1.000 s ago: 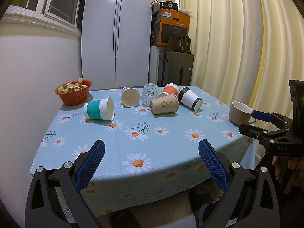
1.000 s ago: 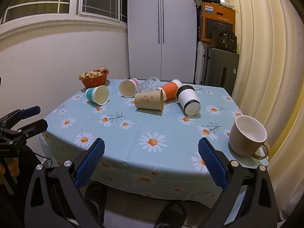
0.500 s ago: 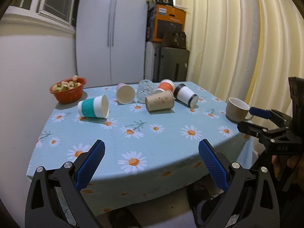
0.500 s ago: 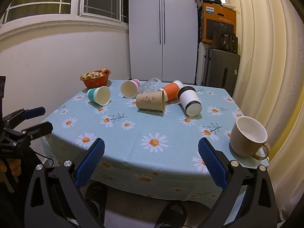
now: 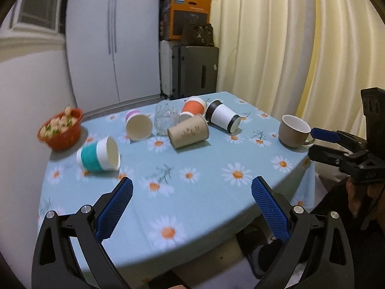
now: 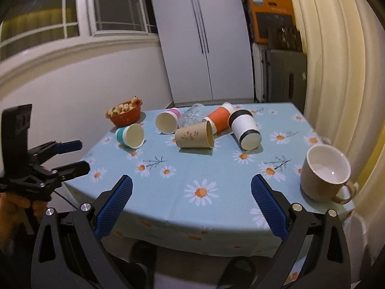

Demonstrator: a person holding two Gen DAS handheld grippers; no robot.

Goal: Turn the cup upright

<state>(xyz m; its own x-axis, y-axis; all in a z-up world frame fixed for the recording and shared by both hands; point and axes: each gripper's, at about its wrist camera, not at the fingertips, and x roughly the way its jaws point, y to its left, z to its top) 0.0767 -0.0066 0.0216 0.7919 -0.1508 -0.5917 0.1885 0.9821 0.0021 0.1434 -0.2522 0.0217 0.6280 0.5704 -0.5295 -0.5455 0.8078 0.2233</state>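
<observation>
Now both claws, left claw (image 5: 191, 193) & right claw (image 6: 191, 192), gape wide w/ nothing held, above desk (image 6: 216, 168) edge. Teal cup (image 5: 98, 154) lies on its side near the red bowl (image 5: 61, 130); other cups toppled mid-desk.

1. The tablecloth (image 6: 207, 168) is light blue, printed with white, orange-centred daisies and thin dark sprigs.
2. On that cloth, the cup nearest the red-orange bowl (image 6: 125, 118) is a teal-banded white cup (image 6: 130, 136).
3. Past it lie a pink-rimmed cup (image 6: 167, 120), a kraft-brown cup (image 6: 195, 136), an orange cup (image 6: 217, 118) and a white cup with black bands (image 6: 245, 128).
4. At the cloth's right edge stands a beige mug (image 6: 324, 172), white inside.
5. The gripper pads (image 6: 113, 207) are blue on black frames.
</observation>
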